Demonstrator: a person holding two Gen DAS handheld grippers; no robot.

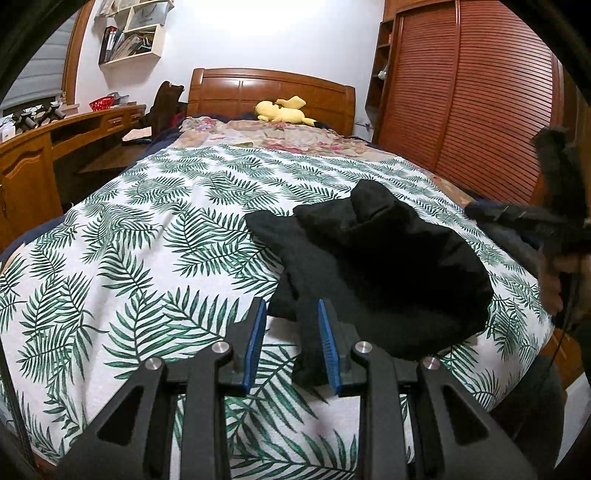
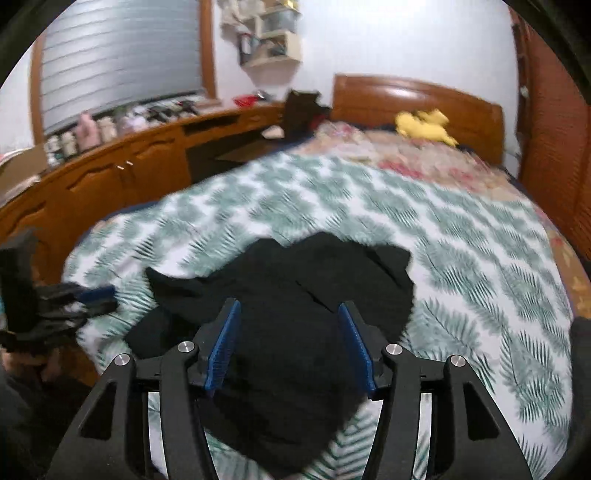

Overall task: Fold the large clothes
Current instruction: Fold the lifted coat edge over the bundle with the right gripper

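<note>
A black garment lies bunched in a heap on the leaf-print bedspread, near the bed's front edge. My left gripper is open and empty, its blue pads at the heap's near left edge. The right gripper shows at the right edge of the left wrist view, above the bed. In the blurred right wrist view the garment fills the middle, and my right gripper is open and empty above it. The left gripper shows at the left there.
A wooden headboard and a yellow plush toy are at the far end of the bed. A wooden desk runs along the left. A slatted wardrobe stands on the right. Wall shelves hang above.
</note>
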